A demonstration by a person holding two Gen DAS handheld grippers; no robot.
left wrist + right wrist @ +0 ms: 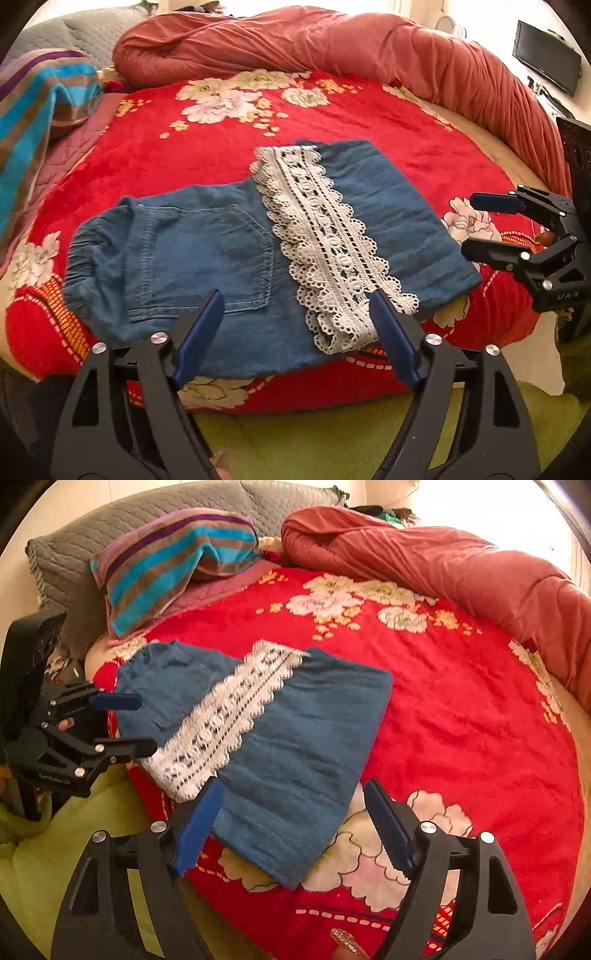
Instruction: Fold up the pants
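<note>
The denim pants (229,258) lay folded flat on the bed's red plush blanket (184,162), which bore a cream floral print. The fabric was soft blue denim with pale topstitching; a patch pocket (218,254) showed on the 9 o'clock half, and the gathered elastic waistband (79,258) sat at the far 9 o'clock end. A white crocheted lace band (325,243) with scalloped edges ran diagonally across the fold, from 12 toward 5 o'clock.

The left tool (295,332) stood wide, blue pads apart above the near hem, gripping nothing. The right tool (291,823) also stood wide, holding nothing, over the 5 o'clock corner of the pants.

A rust quilted comforter (332,44) was bunched along the far edge; a striped towel (173,557) lay at 10 o'clock.
</note>
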